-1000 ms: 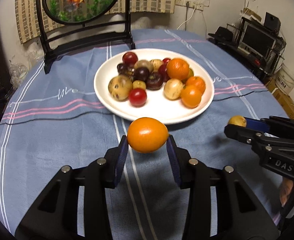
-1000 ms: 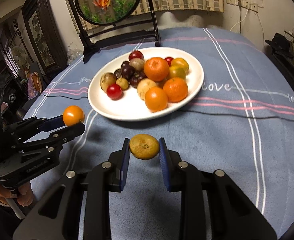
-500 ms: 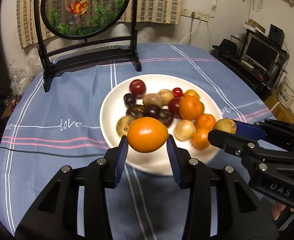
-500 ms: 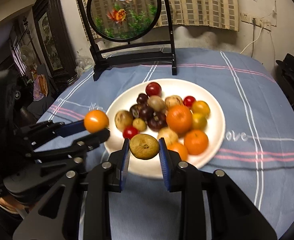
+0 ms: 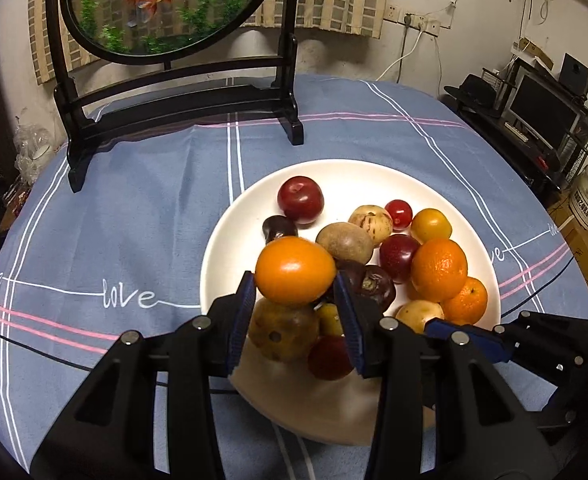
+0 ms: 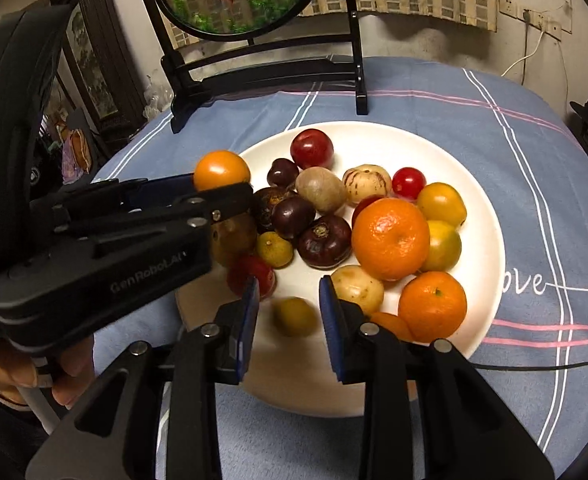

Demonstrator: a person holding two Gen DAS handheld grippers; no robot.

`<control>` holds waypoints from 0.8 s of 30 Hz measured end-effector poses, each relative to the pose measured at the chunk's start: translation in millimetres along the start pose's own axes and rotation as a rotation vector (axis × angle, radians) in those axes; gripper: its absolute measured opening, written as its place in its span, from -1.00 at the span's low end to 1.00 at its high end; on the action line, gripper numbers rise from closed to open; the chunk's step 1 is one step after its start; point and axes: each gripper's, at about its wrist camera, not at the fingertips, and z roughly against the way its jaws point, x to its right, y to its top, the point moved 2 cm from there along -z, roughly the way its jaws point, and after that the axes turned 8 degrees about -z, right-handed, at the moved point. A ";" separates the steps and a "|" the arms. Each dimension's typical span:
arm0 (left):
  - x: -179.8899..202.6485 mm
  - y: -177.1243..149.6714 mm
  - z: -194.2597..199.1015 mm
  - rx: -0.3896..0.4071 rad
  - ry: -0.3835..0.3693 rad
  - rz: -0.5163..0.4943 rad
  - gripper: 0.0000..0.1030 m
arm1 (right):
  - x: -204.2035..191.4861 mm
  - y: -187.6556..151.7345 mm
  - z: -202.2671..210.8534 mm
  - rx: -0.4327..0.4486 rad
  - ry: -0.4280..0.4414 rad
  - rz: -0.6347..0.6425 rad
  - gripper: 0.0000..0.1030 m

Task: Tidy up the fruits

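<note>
Only the right wrist view showed the hand [image 6: 34,364] on the left tongs [image 6: 224,188], and a blurred yellow fruit [image 6: 295,316] loose between the right tongs [image 6: 290,308], which were opening over the plate [image 6: 481,248]. We saw the left tongs, jaws opening, with the orange fruit [image 5: 295,271] still between their pads, above the plate.

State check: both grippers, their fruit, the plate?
Left gripper: jaws opening, pads touching its fruit.
Smooth orange oval fruit: between the left pads, above the plate.
Right gripper: jaws apart, pads clear of its fruit.
Small yellow-brown round fruit: loose between the right pads, blurred.
White round plate: on the tablecloth, holding mixed fruit.
</note>
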 end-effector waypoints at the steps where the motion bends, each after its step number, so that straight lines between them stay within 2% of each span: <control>1: 0.3 0.0 0.0 0.003 0.002 0.000 0.00 | 1.0 0.0 0.0 0.000 0.006 -0.005 -0.36; 7: 2.0 -4.5 7.4 0.011 0.007 -0.002 0.04 | 2.9 -4.2 9.8 -0.007 0.003 -0.004 -0.36; 10: 6.1 -10.9 17.4 0.023 0.022 -0.013 0.17 | 2.2 -10.7 17.9 -0.003 0.001 0.003 -0.33; 13: 12.8 -19.3 28.2 0.034 0.038 -0.029 0.21 | 2.9 -17.6 23.7 -0.002 -0.001 -0.001 -0.31; 15: 17.3 -28.1 37.2 0.040 0.039 -0.025 0.32 | 4.2 -24.8 30.0 0.010 -0.012 -0.010 -0.15; 17: 21.7 -36.1 44.5 0.044 0.044 -0.024 0.47 | 6.6 -31.1 36.6 0.028 -0.036 -0.017 0.17; 21: 31.8 -53.5 62.6 0.059 0.070 -0.036 0.55 | 12.1 -48.9 49.1 0.048 -0.088 -0.021 0.23; 22: 33.6 -57.5 67.0 0.062 0.074 -0.035 0.65 | 15.0 -53.0 52.3 0.048 -0.092 -0.027 0.23; 24: 35.8 -64.4 75.4 0.072 0.085 -0.034 0.69 | 19.5 -59.3 56.6 0.051 -0.100 -0.041 0.24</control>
